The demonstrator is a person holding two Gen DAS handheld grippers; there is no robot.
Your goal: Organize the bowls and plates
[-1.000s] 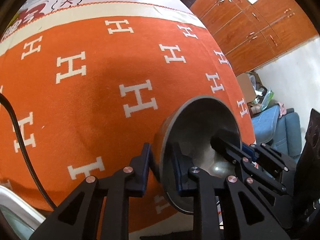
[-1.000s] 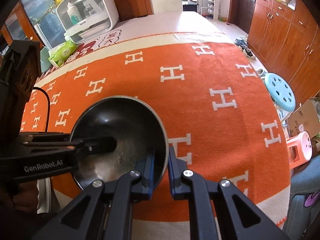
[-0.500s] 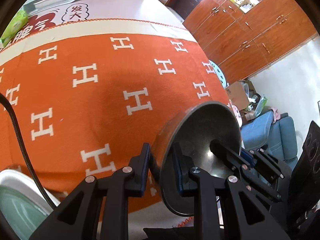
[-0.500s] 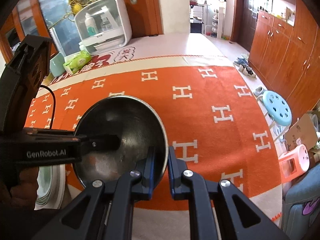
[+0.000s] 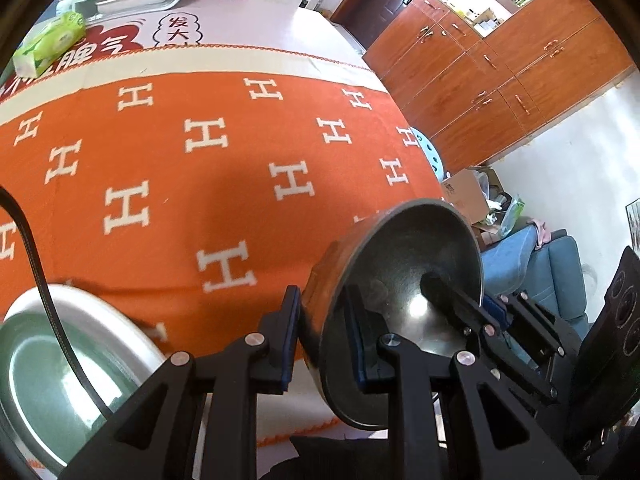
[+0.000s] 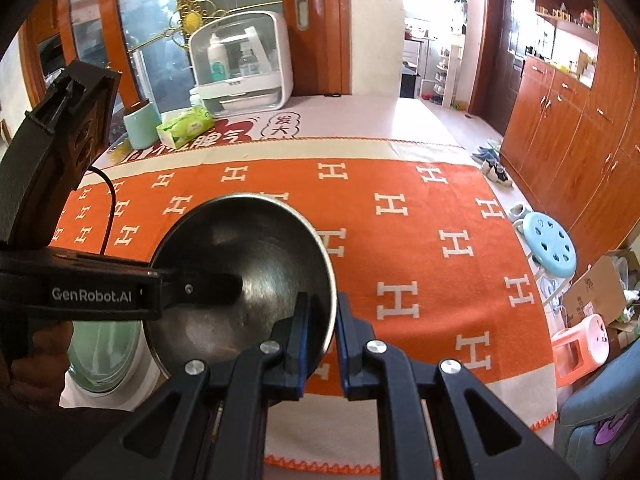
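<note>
moved: steel bowl (image 6: 240, 276) rising off table (image 6: 400, 248) | both claws, left claw (image 5: 324, 324) and right claw (image 6: 320, 328), clamping opposite rims (mouth tilting up, sideways)

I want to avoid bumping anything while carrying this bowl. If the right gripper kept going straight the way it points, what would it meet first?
Probably the orange cloth on the table. The right gripper is clamped on the metal bowl rim and points down at bare cloth; nothing else shows in that line, though depth is unclear.

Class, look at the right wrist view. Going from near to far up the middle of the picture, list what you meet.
Right tool gripping the rim of the metal bowl → orange H-patterned cloth → cartoon-printed mat → white storage box.
</note>
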